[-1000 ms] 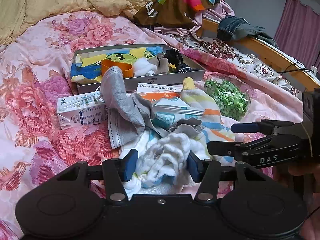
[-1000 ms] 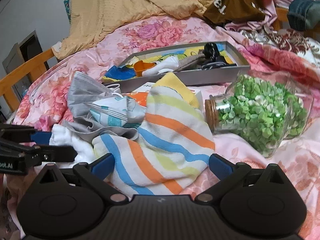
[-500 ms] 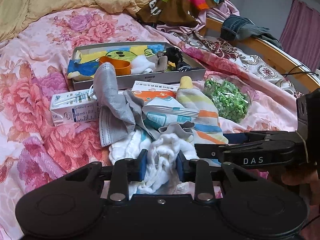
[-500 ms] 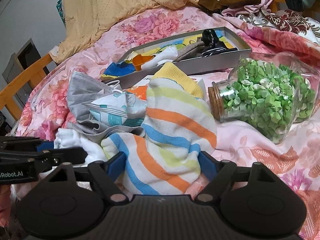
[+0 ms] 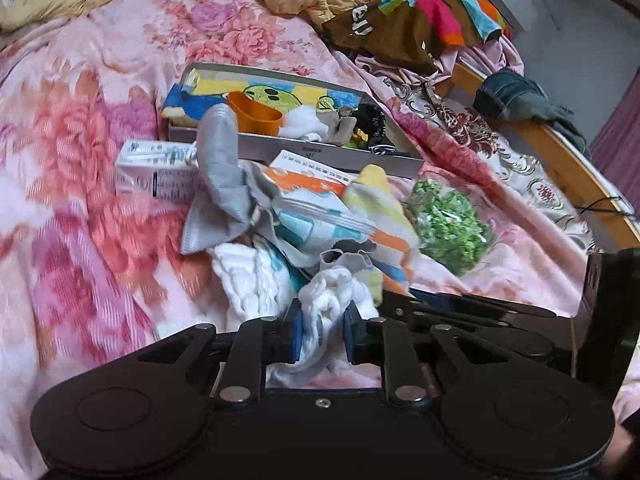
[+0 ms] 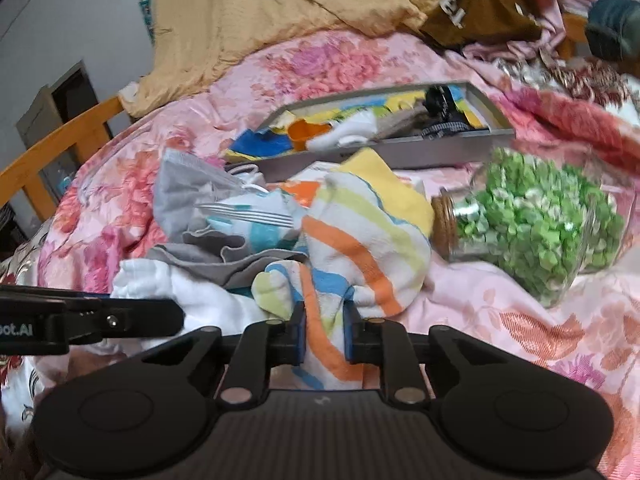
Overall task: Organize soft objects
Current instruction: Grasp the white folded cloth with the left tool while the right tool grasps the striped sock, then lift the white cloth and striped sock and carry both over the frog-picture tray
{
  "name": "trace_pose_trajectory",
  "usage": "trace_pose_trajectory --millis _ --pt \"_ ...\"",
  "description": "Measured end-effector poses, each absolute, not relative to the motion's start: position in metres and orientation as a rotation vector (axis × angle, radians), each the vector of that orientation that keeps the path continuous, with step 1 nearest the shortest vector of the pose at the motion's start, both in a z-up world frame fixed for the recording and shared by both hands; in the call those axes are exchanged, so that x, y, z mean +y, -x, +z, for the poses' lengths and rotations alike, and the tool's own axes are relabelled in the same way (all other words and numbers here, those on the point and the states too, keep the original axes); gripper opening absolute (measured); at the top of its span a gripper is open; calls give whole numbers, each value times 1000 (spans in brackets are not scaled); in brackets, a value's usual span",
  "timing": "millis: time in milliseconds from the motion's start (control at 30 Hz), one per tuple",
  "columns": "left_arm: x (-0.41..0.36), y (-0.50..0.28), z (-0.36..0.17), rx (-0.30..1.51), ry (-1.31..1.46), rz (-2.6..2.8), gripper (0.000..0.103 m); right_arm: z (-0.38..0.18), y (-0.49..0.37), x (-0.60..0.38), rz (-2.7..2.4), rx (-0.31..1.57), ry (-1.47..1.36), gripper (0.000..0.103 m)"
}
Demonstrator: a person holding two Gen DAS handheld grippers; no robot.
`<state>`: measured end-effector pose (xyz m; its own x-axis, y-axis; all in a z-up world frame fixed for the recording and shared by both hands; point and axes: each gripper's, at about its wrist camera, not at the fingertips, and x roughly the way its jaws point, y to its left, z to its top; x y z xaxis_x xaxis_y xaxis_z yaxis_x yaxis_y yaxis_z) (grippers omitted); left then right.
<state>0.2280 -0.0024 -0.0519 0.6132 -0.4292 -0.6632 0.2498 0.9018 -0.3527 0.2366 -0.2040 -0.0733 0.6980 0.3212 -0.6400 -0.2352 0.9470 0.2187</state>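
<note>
On the pink floral bedspread lies a heap of soft things. My left gripper (image 5: 322,320) is closing, and its blue pads squeeze a crumpled white cloth (image 5: 332,300) at the heap's near edge. My right gripper (image 6: 325,332) is closing too, pinching the near end of a striped towel (image 6: 360,240) with orange, yellow and blue bands. The two grippers sit side by side, each showing in the other's view. A grey face mask (image 5: 220,184) and a printed pouch (image 6: 256,220) lie just behind them in the heap.
A shallow grey box (image 5: 320,152) behind the heap holds a colourful cloth, an orange cup (image 5: 256,118), socks and a black item. A glass jar of green paper stars (image 6: 540,220) lies at the right. A milk carton (image 5: 156,172) lies left. Wooden bed rails (image 6: 48,160) edge the bed.
Both grippers have gone from wide open to pinched on cloth: the left on the white cloth, the right on the striped towel. The left view has rolled and shifted slightly.
</note>
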Motion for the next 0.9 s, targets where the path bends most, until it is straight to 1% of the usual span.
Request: trace_pose_trajectory --millis 200,400,733,900 --pt "0 -211 -39 822 252 -372 19 -54 -215 -204 299 646 -64 19" --pt "0 -201 -12 807 243 -370 18 -37 -202 -215 272 562 -77 18" --pt "7 -195 46 684 283 -393 18 -5 -179 -235 256 321 -123 18" --pt "9 -197 68 636 287 -403 18 6 -173 -236 254 235 -114 18"
